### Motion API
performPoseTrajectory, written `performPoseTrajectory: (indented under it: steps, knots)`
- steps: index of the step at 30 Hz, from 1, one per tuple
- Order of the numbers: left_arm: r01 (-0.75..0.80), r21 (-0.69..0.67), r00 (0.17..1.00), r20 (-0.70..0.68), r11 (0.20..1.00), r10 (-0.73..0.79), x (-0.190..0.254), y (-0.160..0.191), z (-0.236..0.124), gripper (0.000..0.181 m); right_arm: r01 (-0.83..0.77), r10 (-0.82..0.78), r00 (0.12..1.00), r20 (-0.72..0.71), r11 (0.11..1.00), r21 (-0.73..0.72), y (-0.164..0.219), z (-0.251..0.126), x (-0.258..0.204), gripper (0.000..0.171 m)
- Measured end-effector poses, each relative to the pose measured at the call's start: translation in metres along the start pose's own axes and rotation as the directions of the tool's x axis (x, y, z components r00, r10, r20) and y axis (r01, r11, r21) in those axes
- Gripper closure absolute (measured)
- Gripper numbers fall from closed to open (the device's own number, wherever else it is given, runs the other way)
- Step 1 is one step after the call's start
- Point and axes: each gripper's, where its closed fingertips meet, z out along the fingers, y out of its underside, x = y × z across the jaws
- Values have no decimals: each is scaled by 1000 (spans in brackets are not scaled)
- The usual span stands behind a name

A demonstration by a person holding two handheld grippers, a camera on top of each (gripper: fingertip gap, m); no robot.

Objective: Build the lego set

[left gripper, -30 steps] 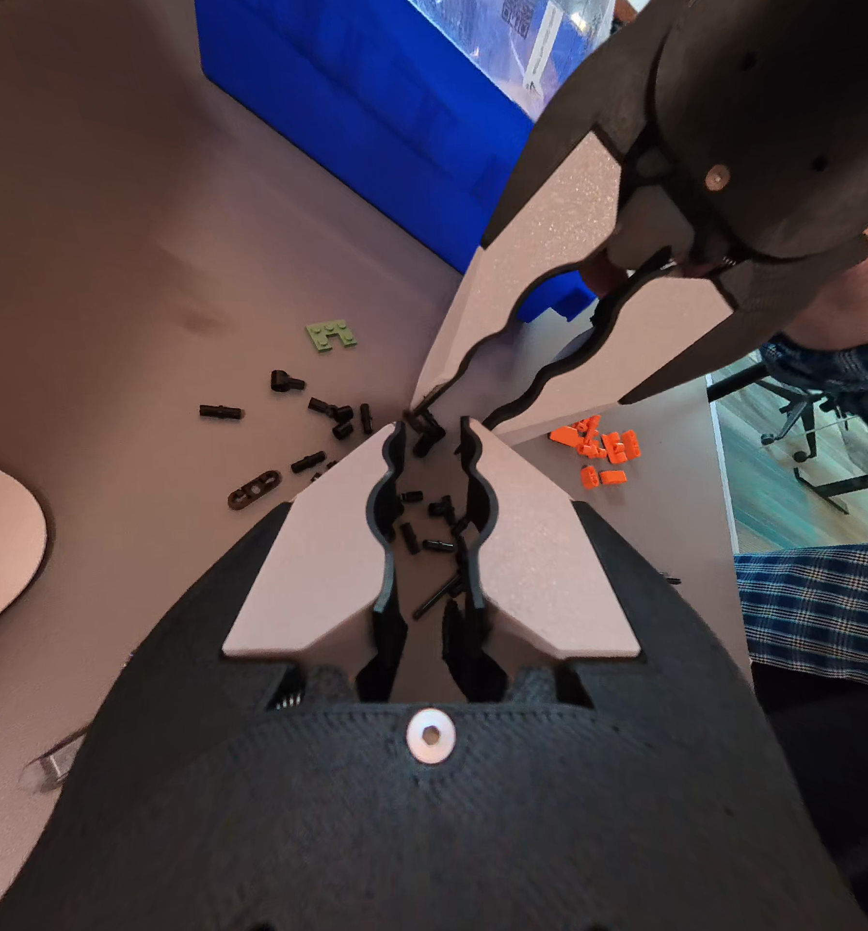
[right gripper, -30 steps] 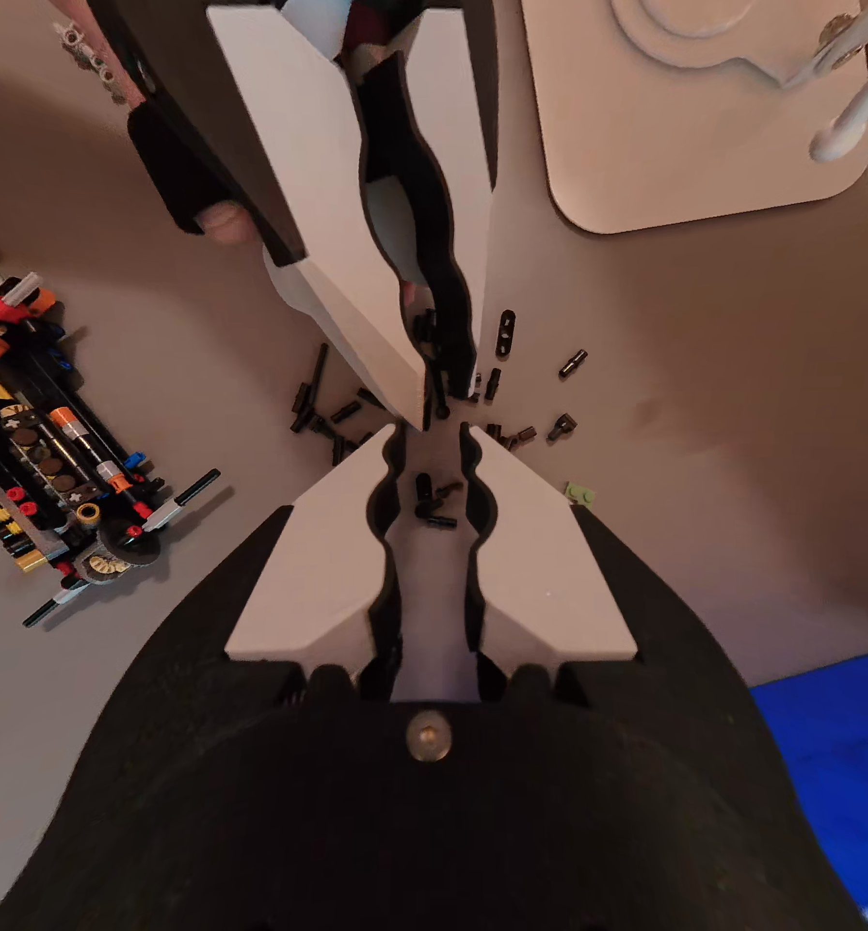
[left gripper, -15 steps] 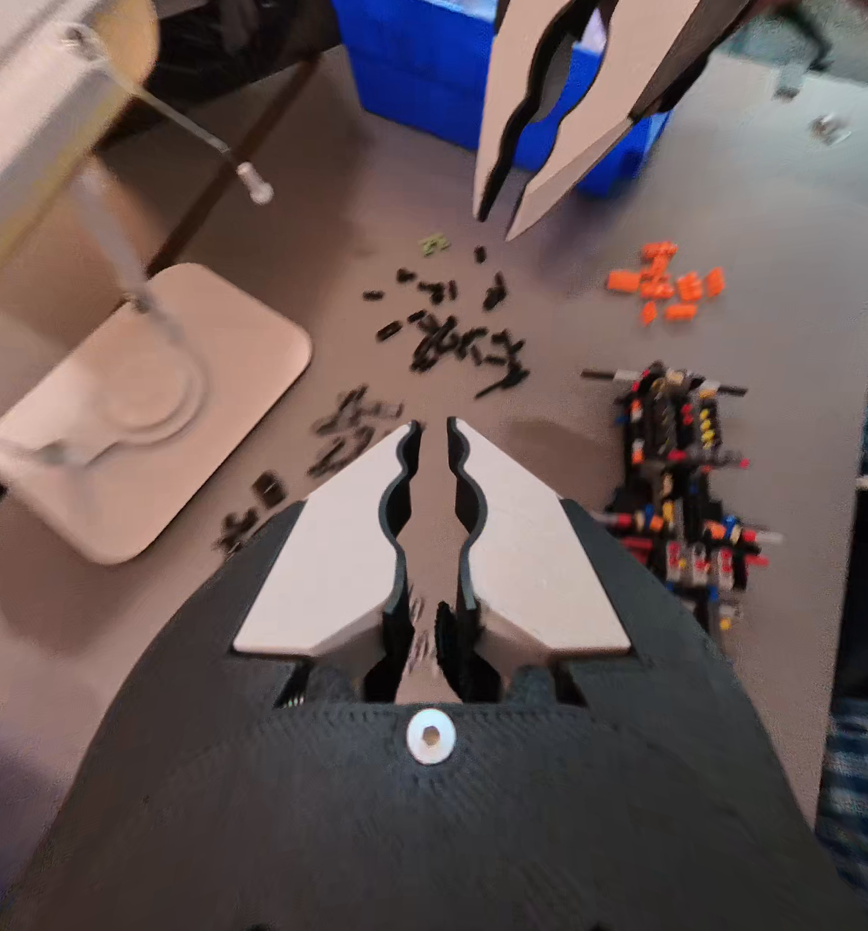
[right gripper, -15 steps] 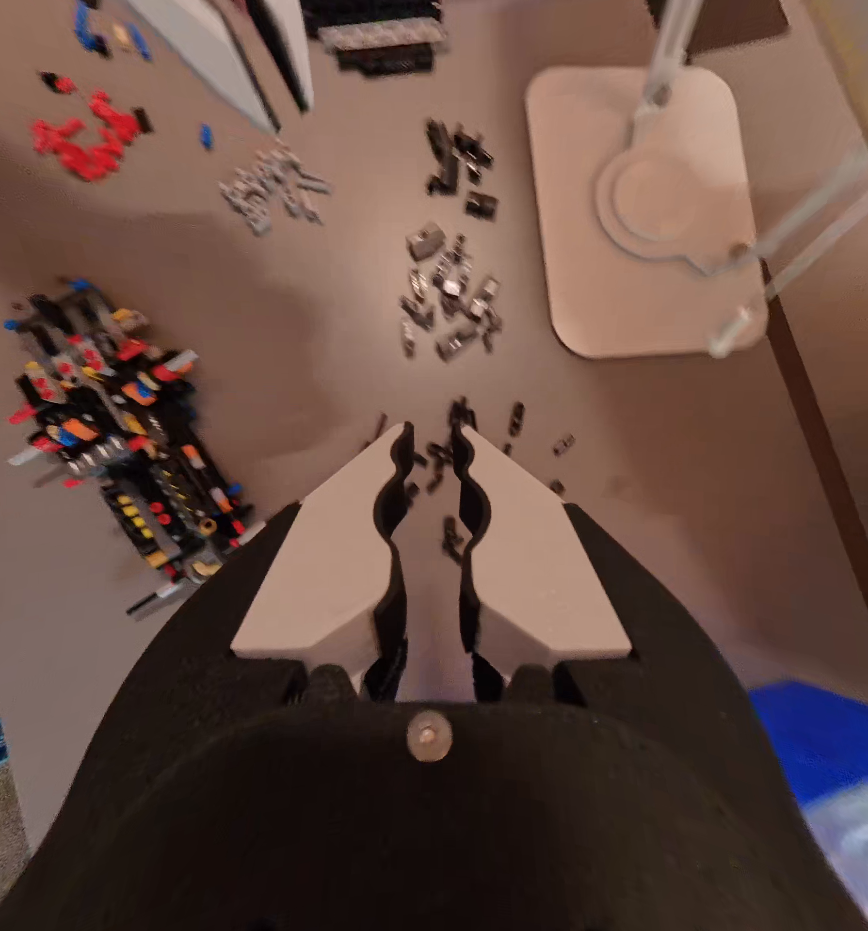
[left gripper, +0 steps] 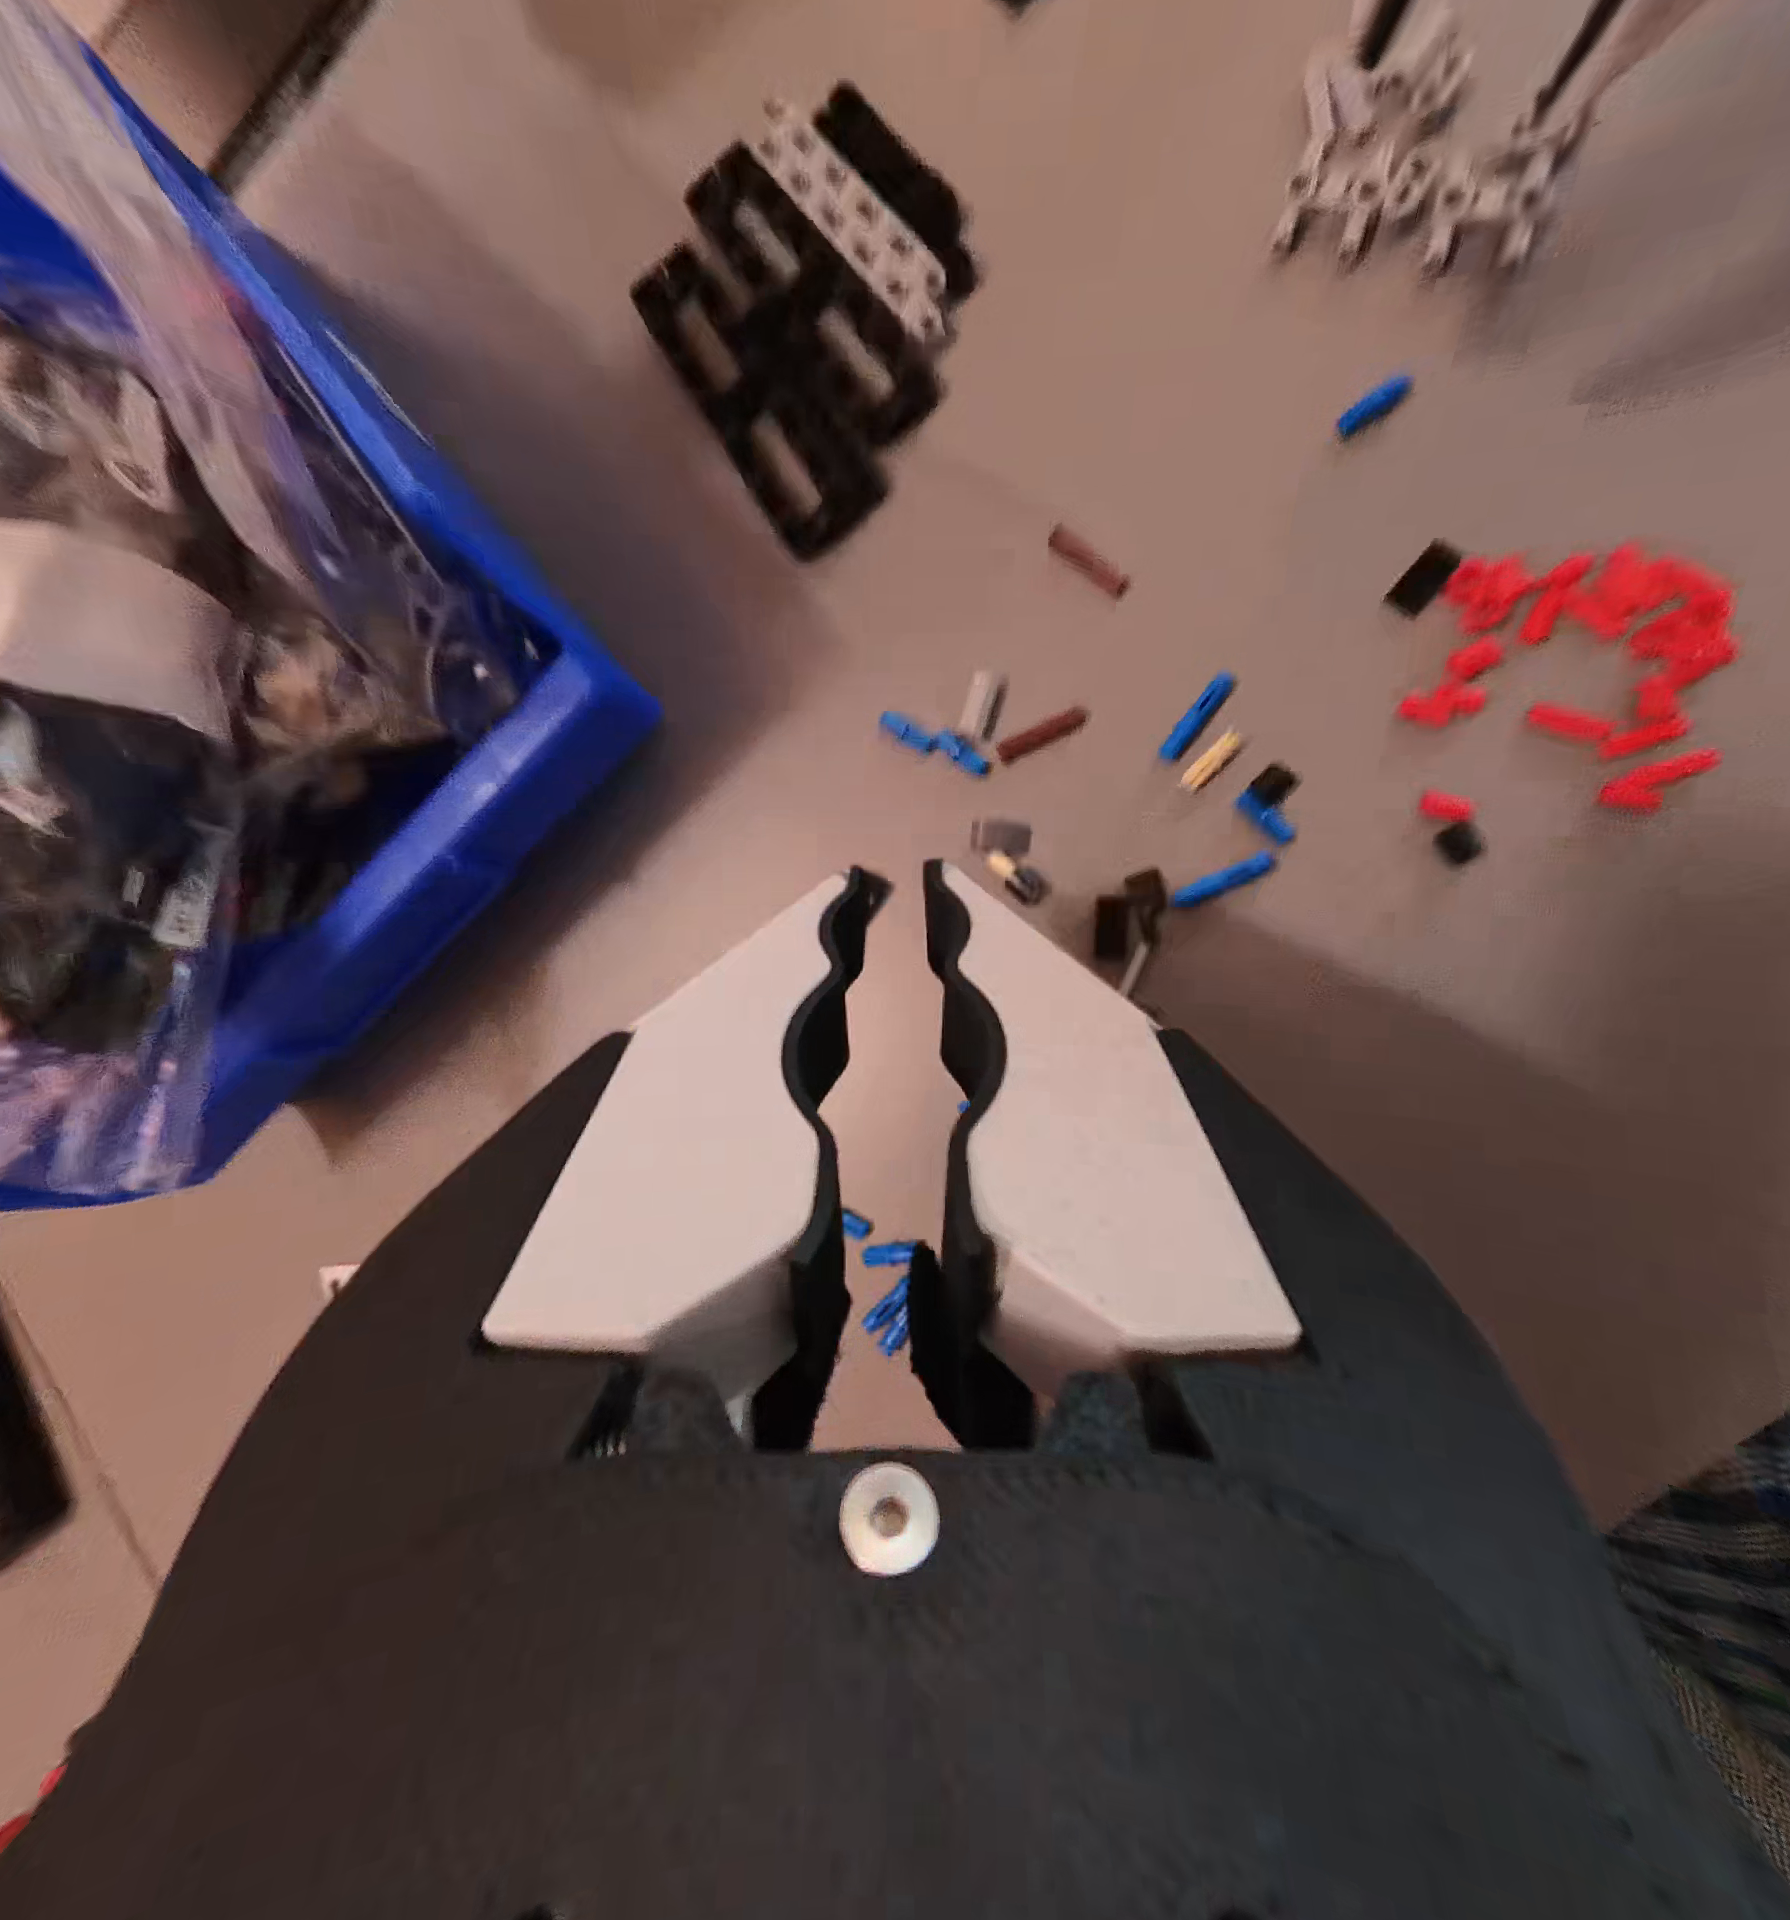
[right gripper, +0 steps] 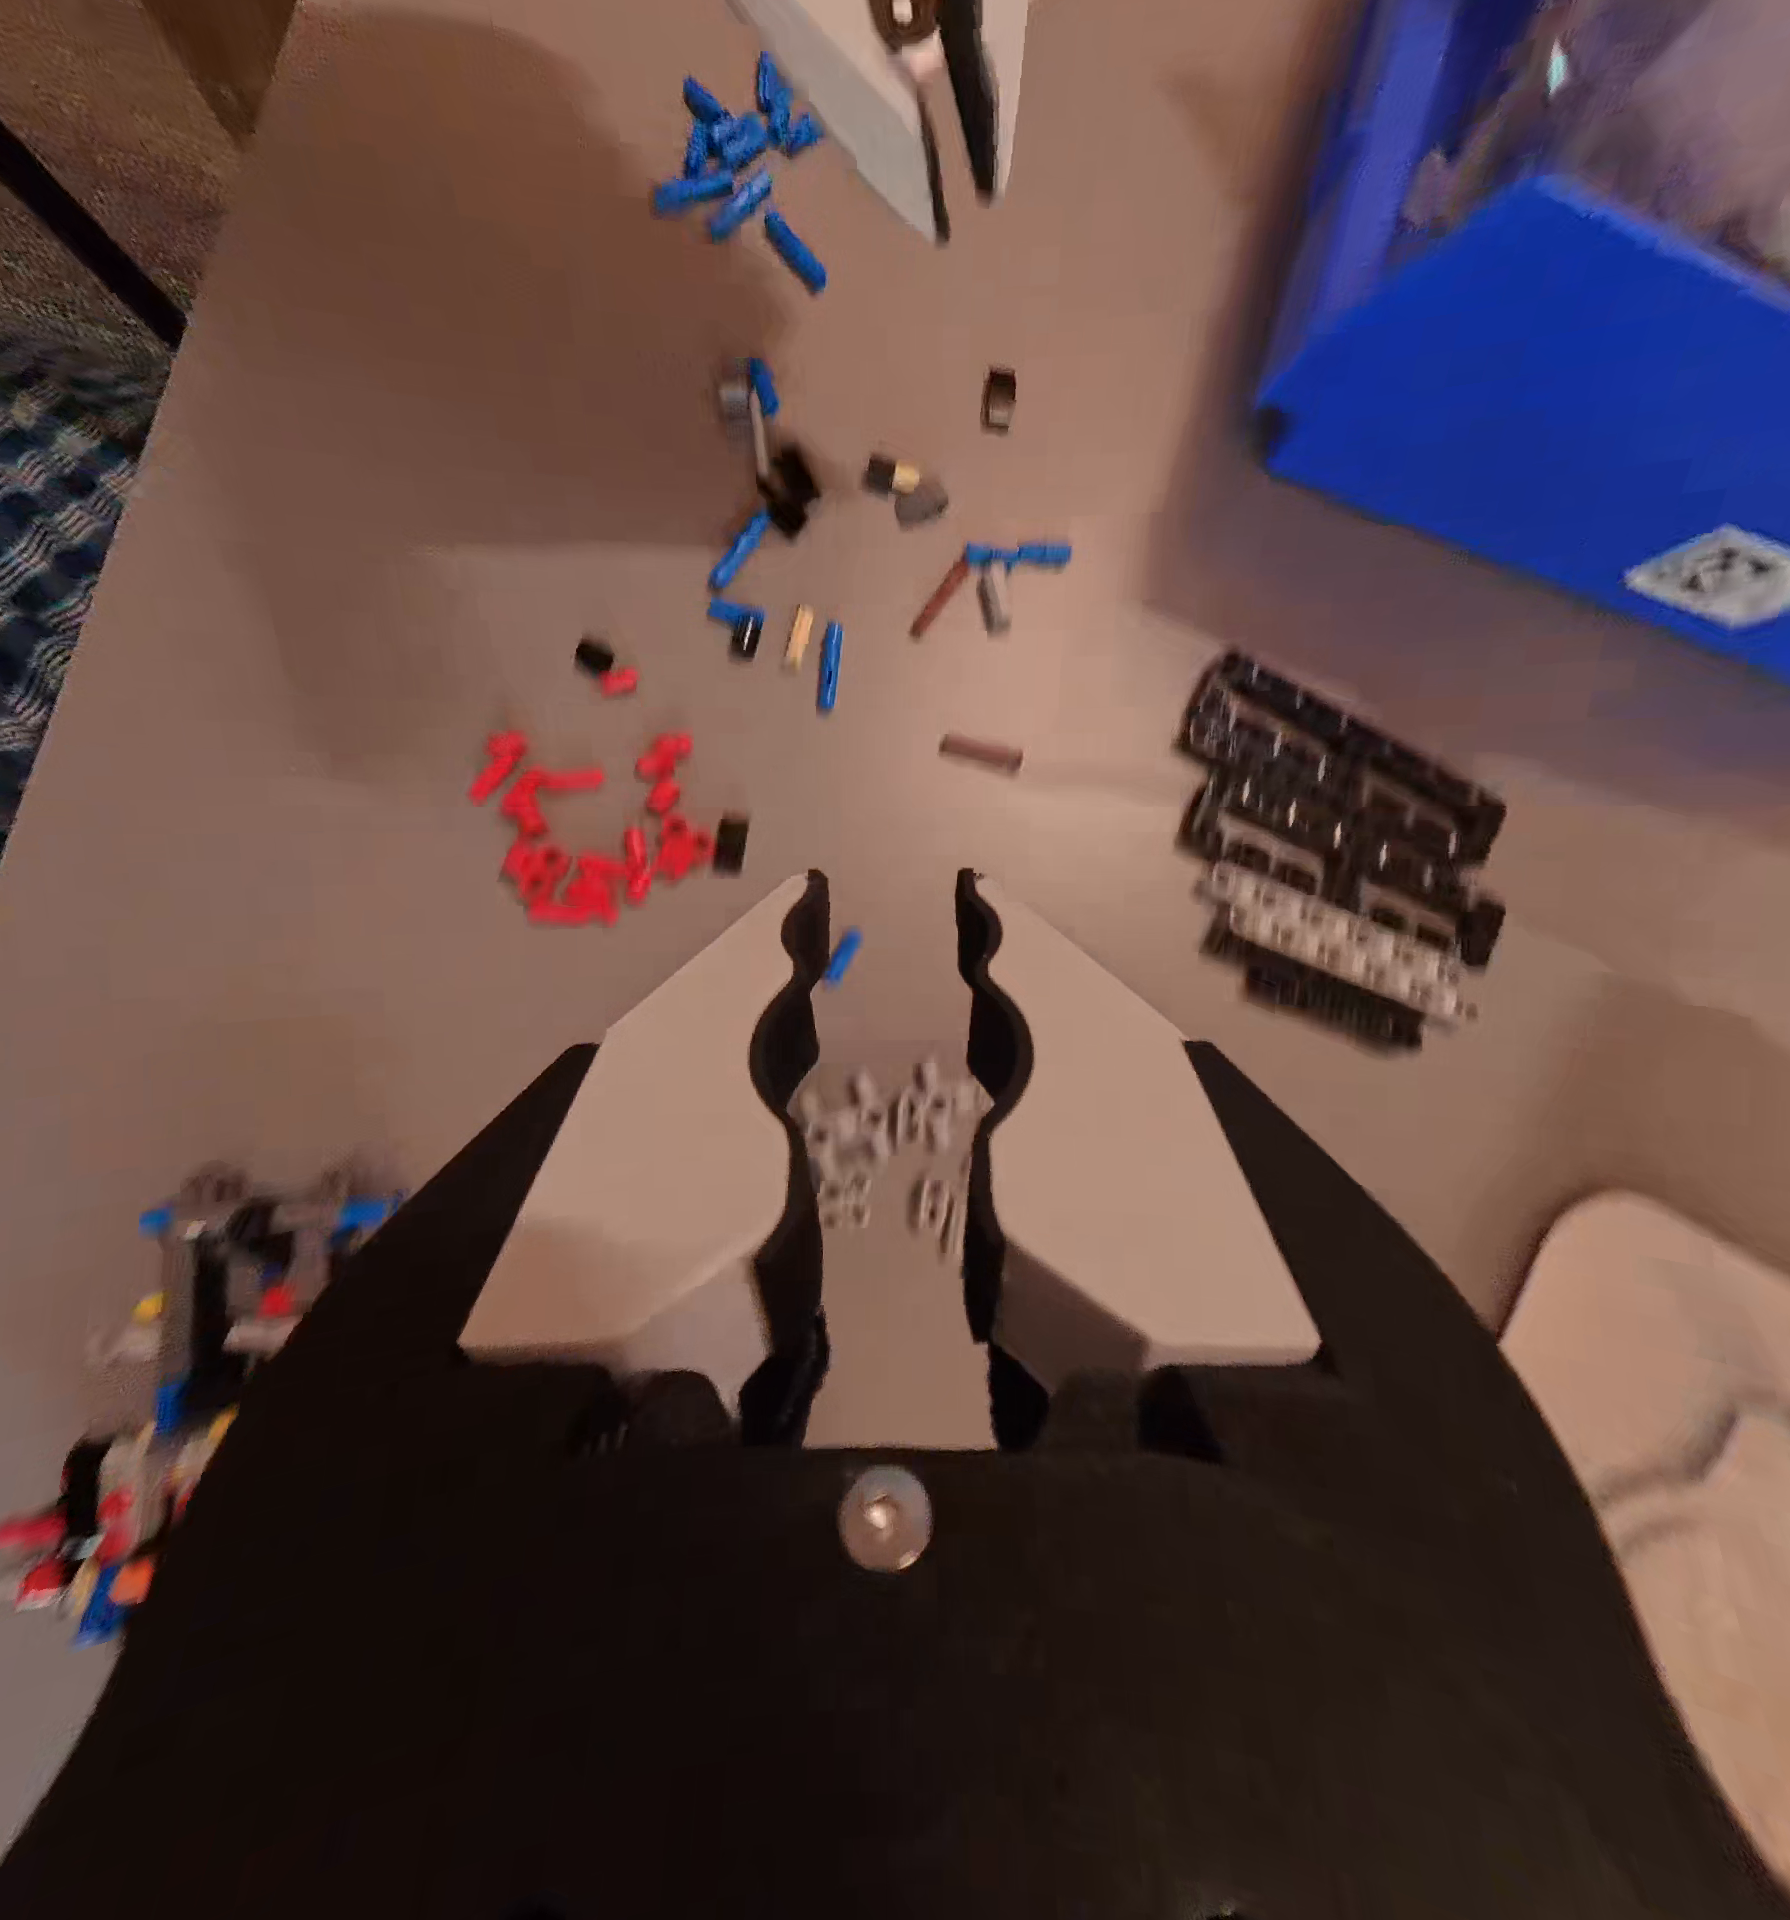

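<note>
My left gripper [left gripper: 896, 883] has a rough, matt black printed-plastic body, smooth matt white fingers [left gripper: 683, 1153] and a shiny metal screw [left gripper: 888, 1519]. The table [left gripper: 1390, 1091] looks smooth and matt. The blue bin [left gripper: 434, 862] is glossy plastic, holding crinkled clear plastic bags [left gripper: 143, 436].

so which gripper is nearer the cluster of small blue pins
Left. The left gripper hangs right beside the cluster of small blue pins; the right gripper sits well back, past the red pieces.
</note>
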Motion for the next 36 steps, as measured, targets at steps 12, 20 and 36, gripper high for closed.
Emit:
performPoseTrajectory:
  steps: [12, 20, 36]
  knots:
    - [-192, 22, 963, -190, 981, 192, -15, 38, 58, 165, 42, -38, 990, 135, 999, -24, -43, 81, 0, 152]
    - [-143, 86, 955, -249, 986, 160, -9, 34, 61, 176, 52, -51, 978, 203, 999, 0, -51, 108, -7, 153]
    - [-86, 152, 973, -201, 985, 116, -14, 38, 34, 176, 153, -147, 940, 309, 988, 4, -63, 141, -28, 160]
